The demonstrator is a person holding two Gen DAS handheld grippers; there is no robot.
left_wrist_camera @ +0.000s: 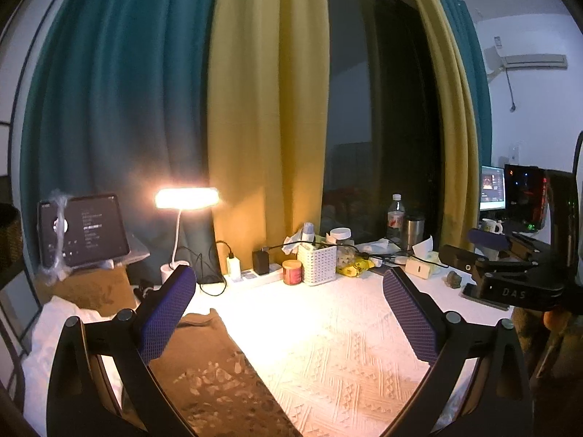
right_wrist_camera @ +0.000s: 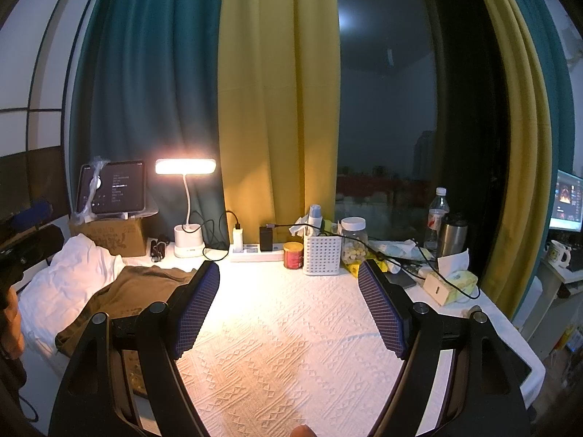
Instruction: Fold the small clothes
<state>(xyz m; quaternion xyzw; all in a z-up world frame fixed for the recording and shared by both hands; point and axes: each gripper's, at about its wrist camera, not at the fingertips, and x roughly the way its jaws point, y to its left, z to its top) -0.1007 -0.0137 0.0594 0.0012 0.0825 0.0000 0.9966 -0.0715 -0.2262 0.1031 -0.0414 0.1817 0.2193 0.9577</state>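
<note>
A brown garment (left_wrist_camera: 218, 375) with a pale printed pattern lies on the white textured table cover (left_wrist_camera: 328, 357), under and just right of my left finger. My left gripper (left_wrist_camera: 288, 280) is open above it with nothing between the blue pads. In the right wrist view the same brown garment (right_wrist_camera: 135, 291) lies crumpled at the left, partly behind my left finger. My right gripper (right_wrist_camera: 288, 273) is open over the bare cover (right_wrist_camera: 284, 346), holding nothing. The right gripper (left_wrist_camera: 510, 266) also shows at the right edge of the left wrist view.
White cloth (right_wrist_camera: 69, 280) is heaped at the left. Along the back stand a lit desk lamp (right_wrist_camera: 186, 196), a tablet (right_wrist_camera: 113, 187) on a cardboard box, a power strip (right_wrist_camera: 255, 247), a red can (right_wrist_camera: 293, 255), a white basket (right_wrist_camera: 322, 253), a jar (right_wrist_camera: 353, 242), bottles and a tissue box (right_wrist_camera: 452, 286).
</note>
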